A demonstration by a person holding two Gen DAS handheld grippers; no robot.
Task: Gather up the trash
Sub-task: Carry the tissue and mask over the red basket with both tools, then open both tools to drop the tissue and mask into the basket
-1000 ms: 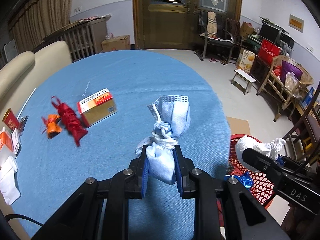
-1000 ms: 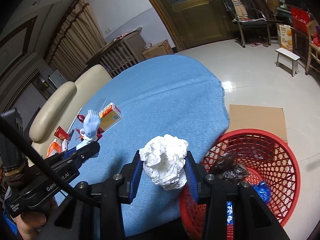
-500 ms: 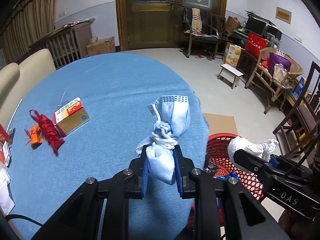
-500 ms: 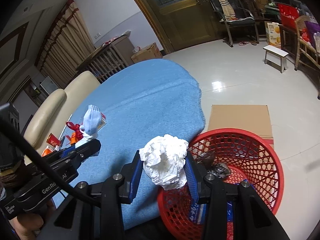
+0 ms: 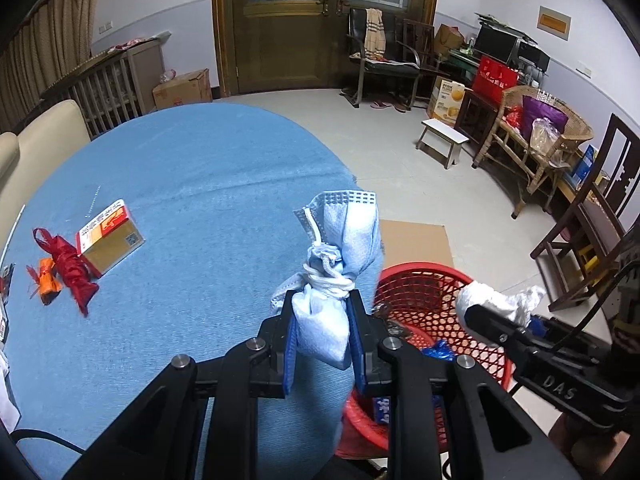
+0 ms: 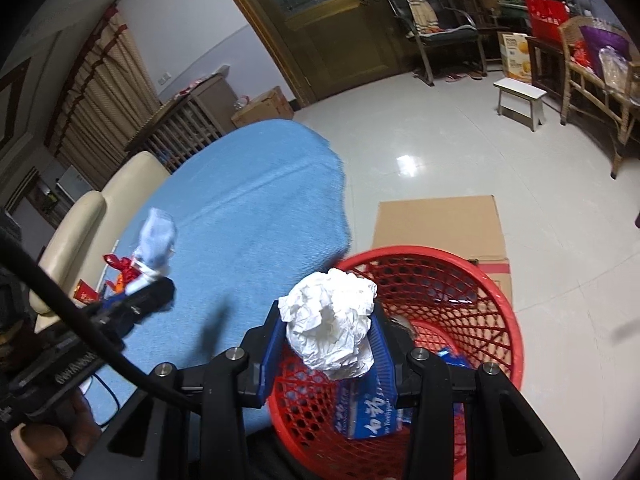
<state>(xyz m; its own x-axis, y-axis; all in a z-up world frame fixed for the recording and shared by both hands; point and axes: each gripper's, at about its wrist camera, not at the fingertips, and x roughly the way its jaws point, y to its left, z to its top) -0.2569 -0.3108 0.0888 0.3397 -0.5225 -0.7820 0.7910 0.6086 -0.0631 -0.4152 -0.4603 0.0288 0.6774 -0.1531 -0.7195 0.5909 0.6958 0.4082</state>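
My left gripper (image 5: 322, 336) pinches the soft, light mask (image 5: 338, 256) by its bottom, my right gripper (image 6: 329, 350) clamps the crushable tissue (image 6: 332, 322) above the basket (image 6: 496, 300).

Right gripper (image 6: 329, 344) clamped on a crumpled white paper ball (image 6: 332, 324), held over the near rim of a red mesh basket (image 6: 496, 304). Basket sits on the floor just right of the blue-covered table (image 6: 248, 216), with a flat cardboard sheet (image 6: 440, 220) behind it. Inside the basket: a blue printed wrapper (image 6: 366, 412) and something dark, too small to tell. On the left, the left gripper (image 6: 148, 296) holds a knotted blue face mask (image 6: 158, 240), blurred. Red ribbon scraps (image 6: 120, 266) lie on the table beyond it.
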